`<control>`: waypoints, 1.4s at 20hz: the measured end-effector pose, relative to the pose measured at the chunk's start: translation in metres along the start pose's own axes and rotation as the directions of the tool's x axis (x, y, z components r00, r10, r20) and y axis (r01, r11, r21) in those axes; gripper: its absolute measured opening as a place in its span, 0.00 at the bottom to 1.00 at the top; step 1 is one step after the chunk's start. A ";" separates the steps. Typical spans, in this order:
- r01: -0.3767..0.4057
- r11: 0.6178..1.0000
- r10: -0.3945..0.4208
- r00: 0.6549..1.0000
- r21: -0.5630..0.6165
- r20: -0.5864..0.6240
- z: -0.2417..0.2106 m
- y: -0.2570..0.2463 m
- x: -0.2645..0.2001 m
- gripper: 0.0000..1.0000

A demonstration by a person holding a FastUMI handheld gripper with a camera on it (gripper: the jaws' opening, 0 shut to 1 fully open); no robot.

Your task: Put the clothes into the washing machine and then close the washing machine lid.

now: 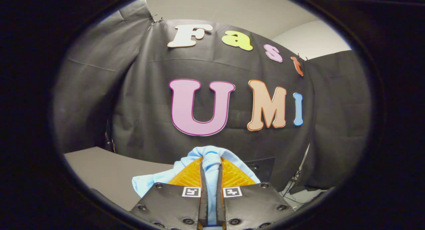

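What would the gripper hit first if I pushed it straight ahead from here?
Likely the booth wall. The gripper is shut on the blue cloth, raised above the table, and nothing else lies ahead of it. How far off the wall is, I cannot tell.

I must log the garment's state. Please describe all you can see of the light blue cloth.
The light blue soft cloth is bunched and wrinkled, pinched between both fingers of the claw, which is shut on it. A fold bulges above the fingertips; more hangs beside one finger, over the grey table.
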State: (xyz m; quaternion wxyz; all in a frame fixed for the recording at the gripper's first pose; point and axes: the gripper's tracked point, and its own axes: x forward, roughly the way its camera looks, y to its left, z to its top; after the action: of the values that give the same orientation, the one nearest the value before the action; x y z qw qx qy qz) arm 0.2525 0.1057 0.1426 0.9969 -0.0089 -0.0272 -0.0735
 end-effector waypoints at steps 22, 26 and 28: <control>0.051 0.999 -0.051 0.968 -0.007 -0.245 -0.200 -0.087 0.061 0.10; 0.020 1.000 -0.026 0.945 -0.021 -0.327 -0.241 -0.078 0.067 0.10; 0.022 1.000 -0.021 0.941 0.000 -0.337 -0.251 -0.077 0.070 0.19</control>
State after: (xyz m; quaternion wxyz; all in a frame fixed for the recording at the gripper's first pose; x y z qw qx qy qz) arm 0.3233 0.0142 -0.1034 0.9860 0.0057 0.1436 -0.0846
